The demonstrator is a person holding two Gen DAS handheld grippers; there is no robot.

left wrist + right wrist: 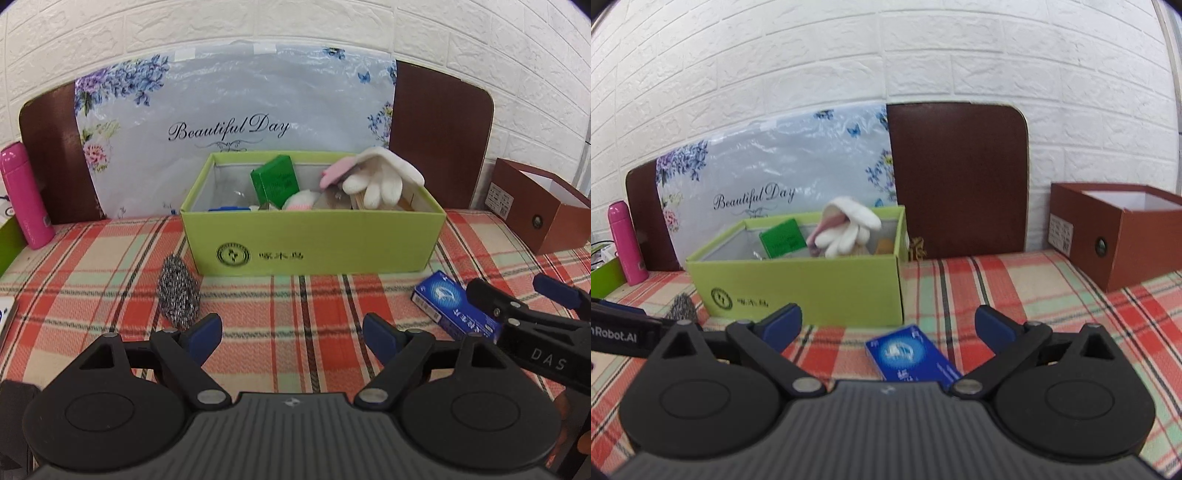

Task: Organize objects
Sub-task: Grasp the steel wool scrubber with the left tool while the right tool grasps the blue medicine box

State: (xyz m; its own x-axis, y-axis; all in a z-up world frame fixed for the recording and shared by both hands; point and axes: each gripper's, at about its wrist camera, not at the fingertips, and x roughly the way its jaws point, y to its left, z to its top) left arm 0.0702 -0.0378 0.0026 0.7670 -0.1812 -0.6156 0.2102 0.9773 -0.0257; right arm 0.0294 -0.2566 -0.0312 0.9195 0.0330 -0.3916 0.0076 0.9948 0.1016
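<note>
Behind, a floral bag [236, 122] reads "Beautiful Day"; right gripper [517, 295] reads "DAS".

"Beautiful Day" on the floral sheet [236, 122]; "DAS" on the right tongs [517, 291]; "nRobot.AI" on the left tongs [613, 334].

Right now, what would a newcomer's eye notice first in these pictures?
Probably the green box in the middle of the checked tablecloth, with a white glove hanging over its rim. Next, the blue packet lying between the open jaws of the right gripper, and the steel scrubber left of the box.
</note>
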